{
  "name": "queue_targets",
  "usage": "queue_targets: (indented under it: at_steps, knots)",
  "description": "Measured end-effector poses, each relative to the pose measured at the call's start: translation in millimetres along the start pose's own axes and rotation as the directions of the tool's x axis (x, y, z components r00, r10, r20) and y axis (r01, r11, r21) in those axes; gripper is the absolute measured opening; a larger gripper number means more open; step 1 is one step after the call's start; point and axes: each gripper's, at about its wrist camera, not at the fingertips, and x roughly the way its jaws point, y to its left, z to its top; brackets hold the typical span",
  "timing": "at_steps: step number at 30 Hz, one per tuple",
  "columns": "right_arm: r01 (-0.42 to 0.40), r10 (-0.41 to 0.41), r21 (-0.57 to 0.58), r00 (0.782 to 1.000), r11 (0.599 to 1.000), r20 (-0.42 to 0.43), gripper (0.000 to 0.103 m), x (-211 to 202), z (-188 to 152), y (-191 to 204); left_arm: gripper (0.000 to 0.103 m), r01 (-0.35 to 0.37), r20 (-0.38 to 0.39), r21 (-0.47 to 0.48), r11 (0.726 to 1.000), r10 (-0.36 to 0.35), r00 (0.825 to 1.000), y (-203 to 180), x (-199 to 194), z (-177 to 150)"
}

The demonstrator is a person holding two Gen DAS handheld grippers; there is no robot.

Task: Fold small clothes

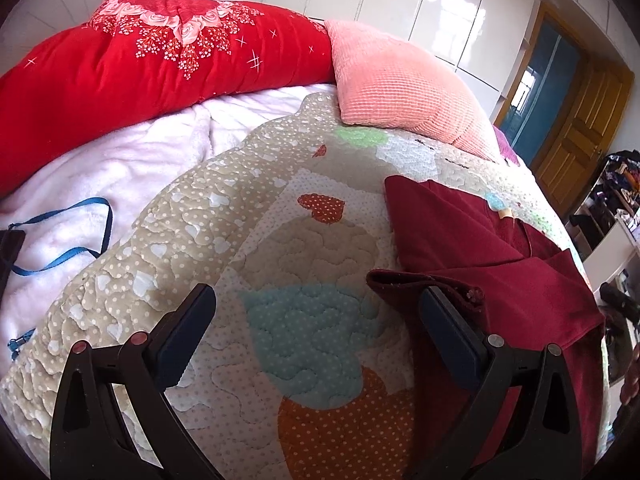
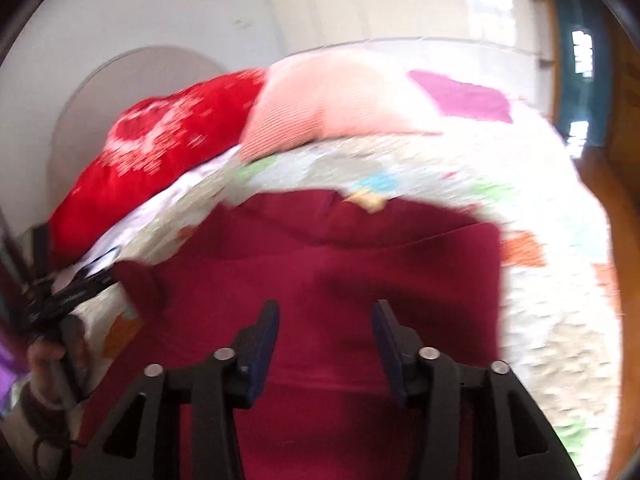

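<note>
Left wrist view, nearest first: the left gripper stands wide apart and holds nothing, though its right finger rests under a rolled corner of the dark red garment. That garment lies at lower right on the patchwork quilt, its long side running up the frame. In the blurred right wrist view, the right gripper hovers unclenched directly over the cloth, so it looks better placed for the next fold. Nothing blocks either. Beyond lie a pink pillow and red duvet.
</note>
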Motion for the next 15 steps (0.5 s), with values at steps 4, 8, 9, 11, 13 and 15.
queue_targets:
  at_steps: [4,8,9,11,13,15]
  knots:
    - [0.144,-0.141,0.074,0.989,0.987,-0.036,0.051,15,12,-43,0.102,0.003,-0.012,-0.002,1.0,-0.003,1.0,0,3,-1]
    - [0.121,-0.1,0.183,0.988,0.976,-0.122,0.052,50,15,-70,0.102,0.046,-0.004,-0.036,0.998,-0.046,0.999,4,2,0]
    - [0.111,-0.083,0.202,0.986,0.973,-0.143,0.052,63,15,-72,0.102,0.054,-0.005,-0.044,0.998,-0.054,0.999,5,3,0]
    - [0.098,-0.064,0.178,0.98,0.979,-0.19,0.047,84,15,-68,0.102,0.051,-0.018,-0.048,0.998,-0.051,0.999,4,7,-1]
    - [0.156,-0.143,0.067,0.975,0.985,-0.167,0.02,89,21,-55,0.102,0.045,-0.032,-0.042,0.998,-0.047,0.998,3,11,-2]
    - [0.158,-0.15,0.06,0.981,0.986,-0.122,0.014,75,28,-58,0.102,0.054,-0.028,-0.041,0.998,-0.055,0.998,1,11,-2]
